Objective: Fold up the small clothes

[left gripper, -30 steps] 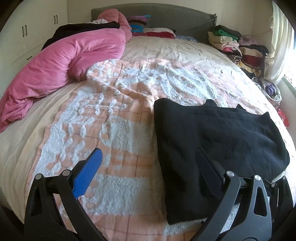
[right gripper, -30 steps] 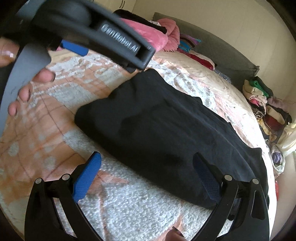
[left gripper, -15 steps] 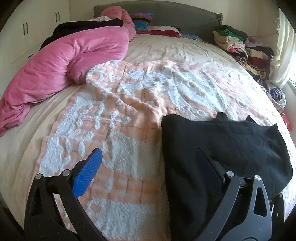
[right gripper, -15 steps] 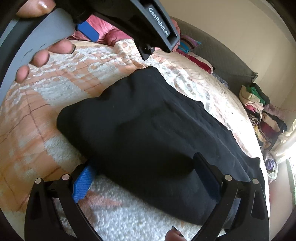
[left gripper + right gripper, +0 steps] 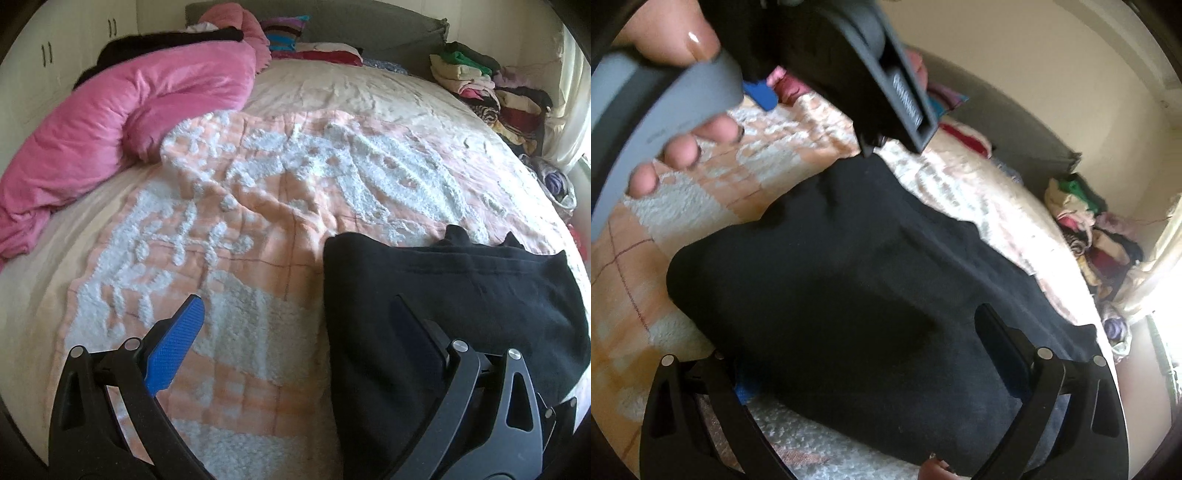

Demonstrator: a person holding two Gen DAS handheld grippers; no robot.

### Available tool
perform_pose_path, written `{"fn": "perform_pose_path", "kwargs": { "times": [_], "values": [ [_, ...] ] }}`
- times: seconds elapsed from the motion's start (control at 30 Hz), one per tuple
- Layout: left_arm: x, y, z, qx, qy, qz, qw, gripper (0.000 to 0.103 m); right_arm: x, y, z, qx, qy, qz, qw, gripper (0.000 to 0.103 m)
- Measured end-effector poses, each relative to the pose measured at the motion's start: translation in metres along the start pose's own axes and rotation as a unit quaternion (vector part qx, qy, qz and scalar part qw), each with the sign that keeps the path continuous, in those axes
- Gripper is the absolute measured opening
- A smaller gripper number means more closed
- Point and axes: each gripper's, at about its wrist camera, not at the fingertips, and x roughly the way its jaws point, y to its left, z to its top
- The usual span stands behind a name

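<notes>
A folded black garment [image 5: 461,295] lies on the peach and white blanket [image 5: 258,206] near the bed's front right. My left gripper [image 5: 297,301] hovers open over the garment's left edge. Its blue pad [image 5: 173,347] is above bare blanket and its other finger is above the black cloth. My right gripper [image 5: 864,343] straddles the near edge of the black garment [image 5: 849,277]. Its left finger is tucked beneath the cloth with only a bit of blue pad [image 5: 746,391] showing; the right finger rests on top. Its jaws are closing, still wide.
A pink duvet [image 5: 110,122] is bunched at the back left. Stacked clothes [image 5: 491,92] pile up at the back right beside a grey headboard [image 5: 369,22]. A person's hand [image 5: 679,151] grips the left tool's grey handle [image 5: 665,107], close above the garment.
The right gripper slid in toward the garment, and its left finger went under the cloth's edge. The left gripper and the hand holding it moved farther over the bed.
</notes>
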Motion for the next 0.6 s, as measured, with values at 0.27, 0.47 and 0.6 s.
{"fn": "perform_pose_path", "kwargs": {
  "times": [0.27, 0.47, 0.6],
  "values": [
    [0.006, -0.003, -0.003, 0.003, -0.001, -0.012, 0.9999, 0.094, -0.020, 0.001, -0.004, -0.007, -0.040, -0.006, 0.999, 0.036],
    [0.017, -0.003, -0.006, 0.000, 0.009, -0.028, 0.9996, 0.094, -0.026, 0.002, -0.005, -0.003, -0.053, -0.008, 0.999, 0.021],
    [0.023, -0.002, -0.006, -0.022, 0.023, -0.082, 0.9962, 0.094, -0.030, -0.004, -0.006, 0.012, -0.062, 0.000, 0.998, 0.019]
  ]
}}
